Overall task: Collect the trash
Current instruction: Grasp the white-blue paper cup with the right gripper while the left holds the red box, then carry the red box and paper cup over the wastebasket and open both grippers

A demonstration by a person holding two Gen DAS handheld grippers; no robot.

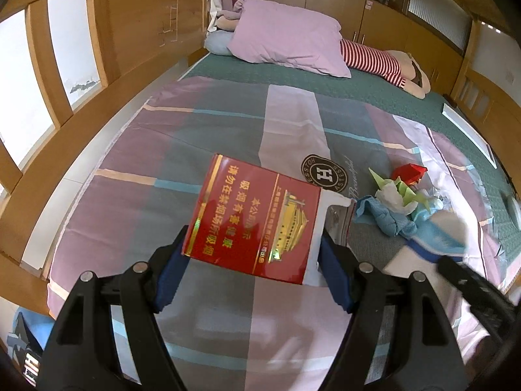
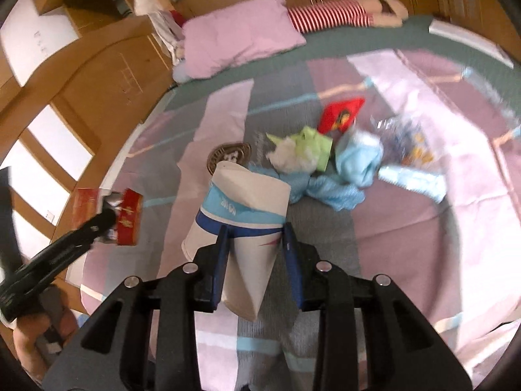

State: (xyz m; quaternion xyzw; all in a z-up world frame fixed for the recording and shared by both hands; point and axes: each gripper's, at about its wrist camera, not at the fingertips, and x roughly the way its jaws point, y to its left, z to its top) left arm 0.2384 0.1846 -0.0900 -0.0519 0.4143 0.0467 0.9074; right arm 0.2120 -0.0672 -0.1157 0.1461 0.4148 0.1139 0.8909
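Two claws are loaded: the left gripper [image 1: 252, 257] pinches a red box [image 1: 254, 218], the right gripper [image 2: 255, 257] a paper cup [image 2: 241, 224]. Leftover scraps [image 2: 312, 156] lie just beyond the cup, nearer the right.

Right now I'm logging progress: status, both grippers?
Left gripper shut on red box. Right gripper shut on paper cup. Trash pile remains on bed.

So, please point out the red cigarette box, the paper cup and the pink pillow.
red cigarette box [image 1: 254, 218], left wrist view, printed face.
paper cup [image 2: 242, 202], right wrist view, blue band.
pink pillow [image 1: 286, 37], left wrist view, top surface.
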